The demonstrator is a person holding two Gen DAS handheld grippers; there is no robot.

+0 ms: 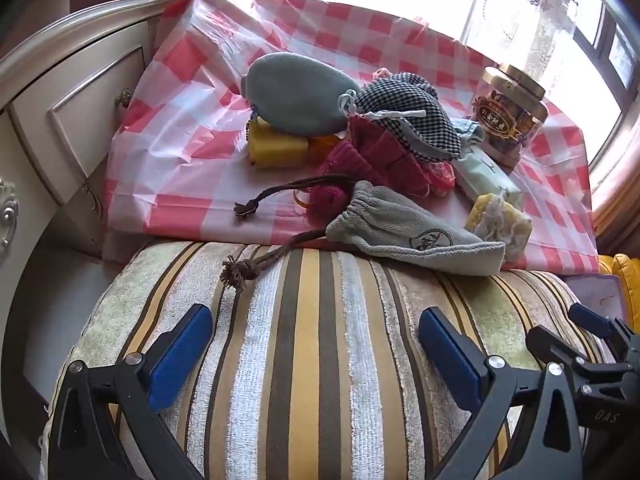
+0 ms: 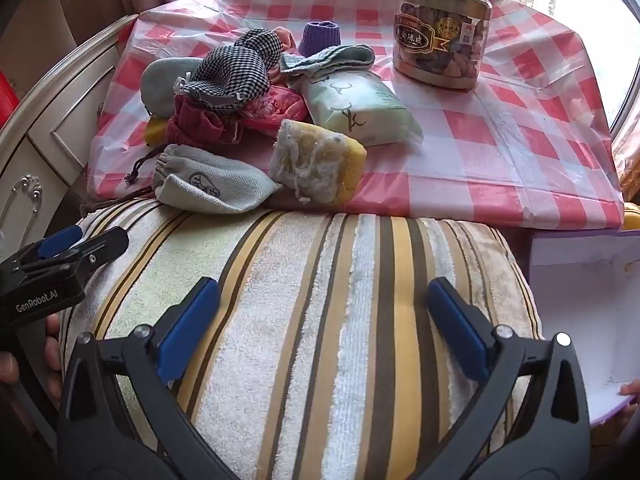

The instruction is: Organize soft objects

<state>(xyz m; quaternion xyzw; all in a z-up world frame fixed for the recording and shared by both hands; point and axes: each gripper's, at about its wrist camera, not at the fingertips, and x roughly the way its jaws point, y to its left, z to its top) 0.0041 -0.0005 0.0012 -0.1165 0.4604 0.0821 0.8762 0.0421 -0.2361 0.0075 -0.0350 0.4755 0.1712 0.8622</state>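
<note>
A pile of soft things lies on a pink checked cloth (image 1: 192, 92) (image 2: 500, 128): a grey drawstring pouch (image 1: 412, 236) (image 2: 208, 188), a checked black-and-white pouch (image 1: 404, 108) (image 2: 236, 68), a blue-grey pouch (image 1: 296, 96), a dark red knit piece (image 1: 376, 156) (image 2: 200, 122), a yellow sponge (image 1: 504, 220) (image 2: 320, 164) and a pale green pack (image 2: 360, 108). Both grippers hover over a striped cushion (image 1: 304, 360) (image 2: 320, 320), short of the pile. My left gripper (image 1: 316, 344) is open and empty. My right gripper (image 2: 324, 324) is open and empty too.
A gold-lidded jar of snacks (image 2: 442, 28) (image 1: 510, 116) stands at the back right of the cloth. A cream cabinet with drawers (image 1: 60, 92) is on the left. An open white box with a purple edge (image 2: 584, 308) sits at the right, with a fingertip at its lower corner.
</note>
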